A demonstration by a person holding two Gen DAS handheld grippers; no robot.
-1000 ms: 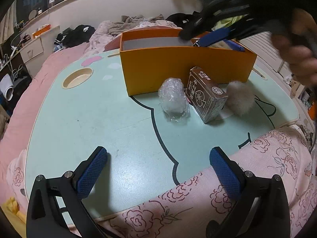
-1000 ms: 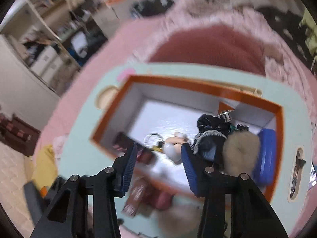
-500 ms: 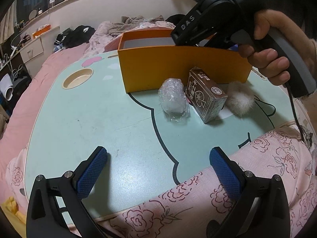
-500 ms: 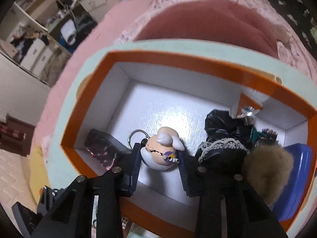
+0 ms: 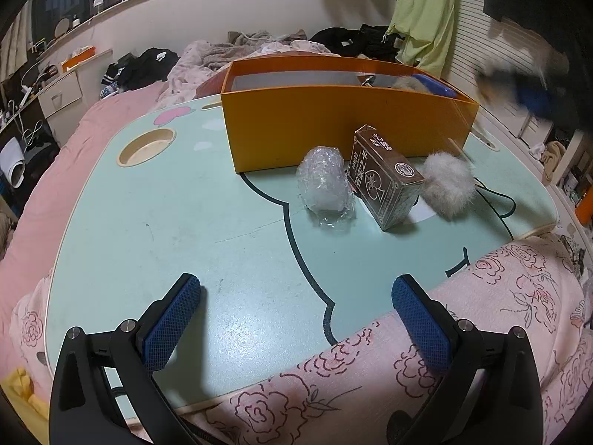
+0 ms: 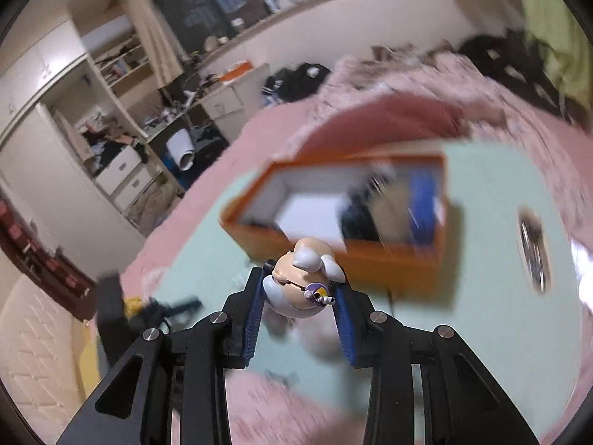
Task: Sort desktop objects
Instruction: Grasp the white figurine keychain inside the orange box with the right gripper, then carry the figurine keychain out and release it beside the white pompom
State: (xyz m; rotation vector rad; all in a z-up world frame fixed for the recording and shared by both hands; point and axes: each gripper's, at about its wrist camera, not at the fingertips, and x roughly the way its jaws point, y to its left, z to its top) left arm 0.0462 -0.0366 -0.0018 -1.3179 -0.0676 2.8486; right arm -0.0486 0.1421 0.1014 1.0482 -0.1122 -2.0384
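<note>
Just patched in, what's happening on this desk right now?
The right gripper is clamped on a small figurine keychain and carries it in the air on the near side of the orange box; that view is blurred by motion. The left gripper hangs open and empty over the mint green table. A bubble wrap bundle, a brown card box and a fluffy pompom sit on the table in front of the box.
</note>
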